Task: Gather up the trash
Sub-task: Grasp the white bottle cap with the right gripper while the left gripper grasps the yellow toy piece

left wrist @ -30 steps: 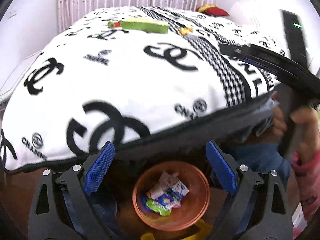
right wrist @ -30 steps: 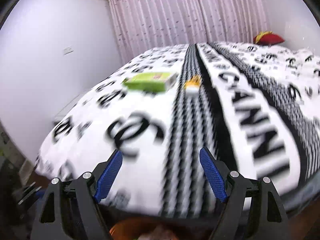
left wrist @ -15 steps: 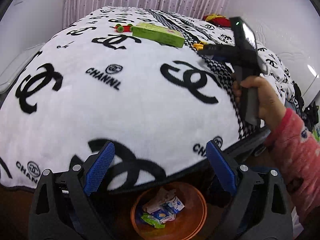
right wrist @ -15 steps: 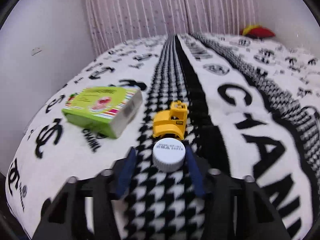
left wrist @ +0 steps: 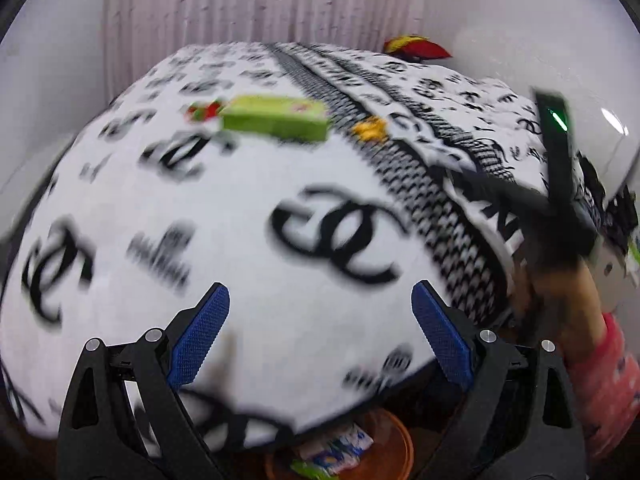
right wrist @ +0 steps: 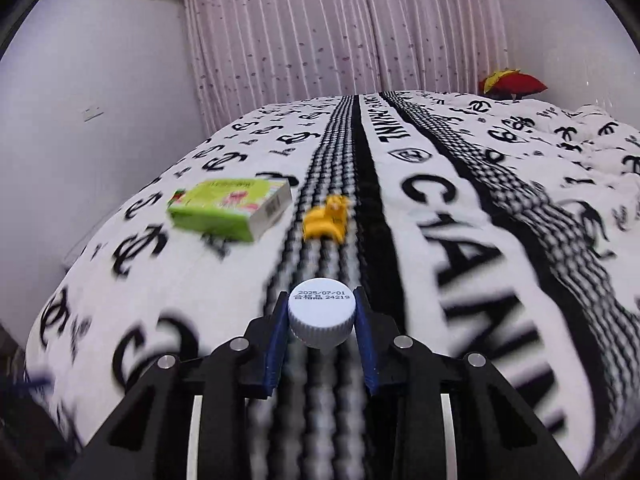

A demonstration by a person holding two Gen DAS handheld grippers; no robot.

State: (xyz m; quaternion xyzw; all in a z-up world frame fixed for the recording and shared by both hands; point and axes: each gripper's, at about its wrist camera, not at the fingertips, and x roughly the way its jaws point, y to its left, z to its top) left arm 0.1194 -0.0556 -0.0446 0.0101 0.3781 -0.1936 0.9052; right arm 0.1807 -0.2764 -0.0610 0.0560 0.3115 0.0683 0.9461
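Observation:
My right gripper [right wrist: 322, 320] is shut on a white bottle cap [right wrist: 322, 315] and holds it above the bed's houndstooth stripe. A green box [right wrist: 232, 207] and a yellow toy truck [right wrist: 326, 218] lie on the bed ahead of it. My left gripper [left wrist: 318, 330] is open and empty over the near edge of the bed. Below it an orange bowl [left wrist: 396, 446] on the floor holds wrappers [left wrist: 336, 450]. The left wrist view also shows the green box [left wrist: 276, 120], the yellow toy [left wrist: 370, 128], a small red and green item [left wrist: 204, 110], and the right gripper [left wrist: 556, 200], blurred, at the right.
The bed has a white blanket [right wrist: 460, 208] with black logos. A red and yellow pillow [right wrist: 512, 82] lies at the far end. Pink curtains [right wrist: 340, 28] hang behind. A white wall [right wrist: 92, 80] runs along the left side.
My right gripper closed on the white cap beside the yellow toy and pulled back with it, away from the toy. My left gripper rose over the bed edge; the bowl slid lower in view.

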